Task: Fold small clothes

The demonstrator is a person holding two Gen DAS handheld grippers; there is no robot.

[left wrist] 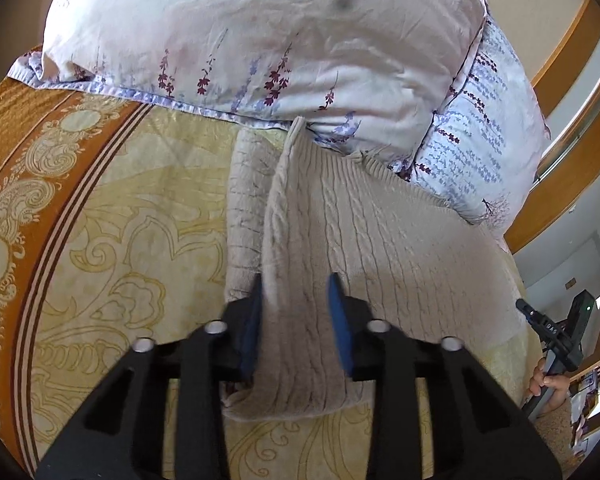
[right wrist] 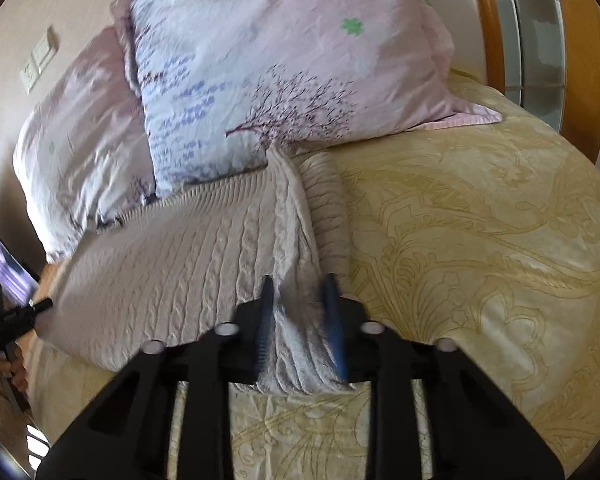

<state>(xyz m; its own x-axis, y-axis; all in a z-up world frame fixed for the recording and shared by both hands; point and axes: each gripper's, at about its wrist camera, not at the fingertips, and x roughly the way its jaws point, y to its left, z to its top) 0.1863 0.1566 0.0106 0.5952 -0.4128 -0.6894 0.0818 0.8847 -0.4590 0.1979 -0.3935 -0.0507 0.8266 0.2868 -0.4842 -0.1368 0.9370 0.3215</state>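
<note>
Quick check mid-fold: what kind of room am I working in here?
Most likely a bedroom: the cable-knit sweater lies on a bed with a gold-patterned bedspread, floral pillows are propped at its head, and a wooden headboard stands behind.

The sweater (left wrist: 380,248) lies on the bed (left wrist: 120,220). Its far end touches two pillows (left wrist: 260,40) that sit side by side at the bed's head.

Soft daylight, bright and even; fisheye bends and darkens the edges, and motion blur smears both views.
</note>
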